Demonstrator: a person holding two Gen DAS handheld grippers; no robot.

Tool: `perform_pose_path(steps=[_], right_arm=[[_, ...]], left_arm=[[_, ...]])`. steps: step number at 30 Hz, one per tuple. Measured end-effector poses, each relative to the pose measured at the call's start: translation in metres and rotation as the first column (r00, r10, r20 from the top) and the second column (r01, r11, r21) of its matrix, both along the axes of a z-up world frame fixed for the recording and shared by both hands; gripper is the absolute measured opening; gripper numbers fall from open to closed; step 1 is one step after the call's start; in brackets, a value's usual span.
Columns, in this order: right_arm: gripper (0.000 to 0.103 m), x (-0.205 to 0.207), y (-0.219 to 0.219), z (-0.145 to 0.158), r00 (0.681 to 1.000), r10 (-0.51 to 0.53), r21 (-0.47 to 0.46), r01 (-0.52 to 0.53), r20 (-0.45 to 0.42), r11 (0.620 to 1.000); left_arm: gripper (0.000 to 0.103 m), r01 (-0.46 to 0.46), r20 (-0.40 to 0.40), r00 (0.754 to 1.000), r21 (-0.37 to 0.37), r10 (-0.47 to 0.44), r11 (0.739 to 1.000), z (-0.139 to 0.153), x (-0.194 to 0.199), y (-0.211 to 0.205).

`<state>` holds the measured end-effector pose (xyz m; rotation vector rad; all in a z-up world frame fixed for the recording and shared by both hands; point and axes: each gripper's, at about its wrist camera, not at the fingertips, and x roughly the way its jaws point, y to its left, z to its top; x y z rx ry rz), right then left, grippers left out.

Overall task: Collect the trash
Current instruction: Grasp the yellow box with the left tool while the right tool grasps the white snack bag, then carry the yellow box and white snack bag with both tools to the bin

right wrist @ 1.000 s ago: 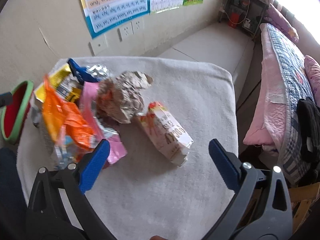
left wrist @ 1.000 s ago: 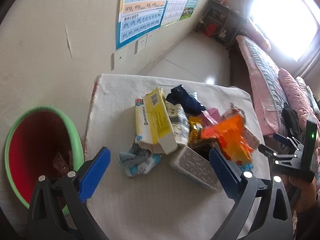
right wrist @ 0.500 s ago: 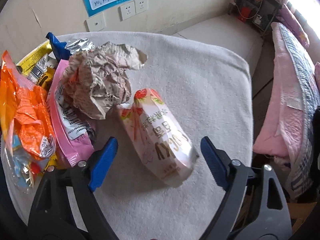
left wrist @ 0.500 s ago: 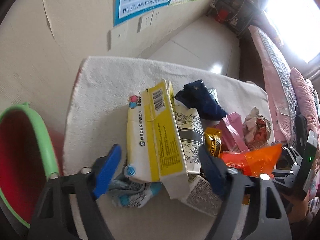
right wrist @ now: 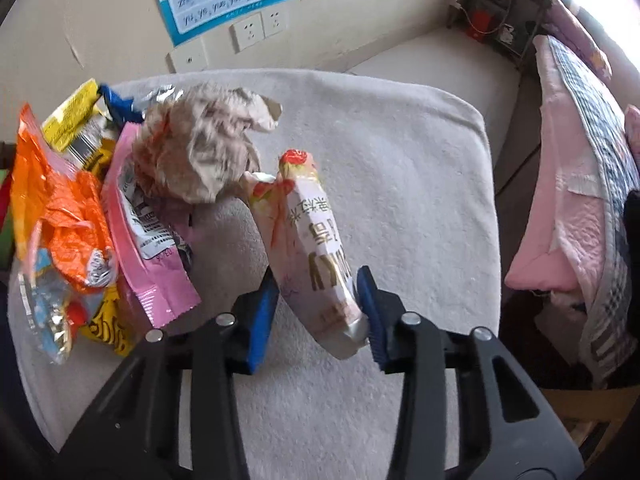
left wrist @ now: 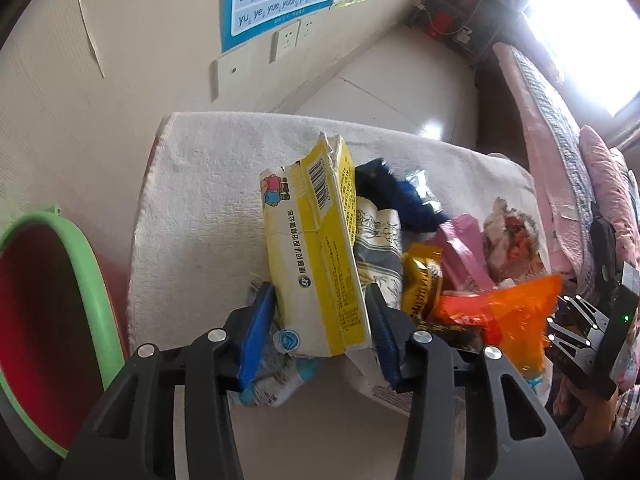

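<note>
Picking up trash is only just starting, I think. My left claw (left wrist: pixel 318 330) has just been squeezing in, and its blue pads now sit tight on both sides of the bent yellow and white cardboard box (left wrist: pixel 316 256). The box leans up on the heap, so I judge it is gripped but not yet carried away. My right claw (right wrist: pixel 316 312) has just been squeezing in too, and it now pinches the long pink and white snack packet (right wrist: pixel 308 248) near its silver end. That packet tilts up off the white towel-covered tabletop (right wrist: pixel 400 152).

Lots of trash is left on the tabletop. I see a crumpled ball of brown paper (right wrist: pixel 200 152), a flat pink plastic pouch (right wrist: pixel 148 256), a crinkly orange plastic bag (left wrist: pixel 504 320), a small gold wrapper (left wrist: pixel 422 280), a dark blue wrapper (left wrist: pixel 396 196) and a squashed blue and white packet (left wrist: pixel 276 380) under the left claw.

The round bin with a green rim and red inside (left wrist: pixel 48 320) waits on the floor, just beside the tabletop's left edge. I cannot tell if anything is in it yet. Both held pieces need to go there, then all the rest.
</note>
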<state>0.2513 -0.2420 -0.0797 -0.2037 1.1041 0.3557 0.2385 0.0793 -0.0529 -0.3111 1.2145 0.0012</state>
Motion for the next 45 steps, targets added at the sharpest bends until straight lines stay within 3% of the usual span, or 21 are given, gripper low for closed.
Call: perform_pose_path(steps=[9, 18, 33, 45], right_arm=[[0.039, -0.010, -0.013, 0.026, 0.999, -0.030, 0.050, 0.028, 0.030, 0.998], [0.039, -0.023, -0.008, 0.053, 0.996, -0.044, 0.069, 0.039, 0.074, 0.997], [0.039, -0.058, -0.004, 0.110, 0.984, -0.070, 0.108, 0.052, 0.164, 0.993], [0.039, -0.076, 0.037, 0.134, 0.979, -0.007, 0.124, -0.019, 0.202, 0.992]], left_arm=[[0.044, 0.026, 0.074, 0.997, 0.043, -0.029, 0.999, 0.035, -0.019, -0.009], [0.044, 0.030, 0.121, 0.992, 0.011, -0.031, 0.999, 0.064, -0.048, -0.010], [0.044, 0.049, 0.185, 0.981, 0.037, -0.055, 0.998, 0.086, -0.107, -0.018], [0.044, 0.008, 0.218, 0.976, 0.047, -0.018, 0.999, 0.097, -0.145, 0.004]])
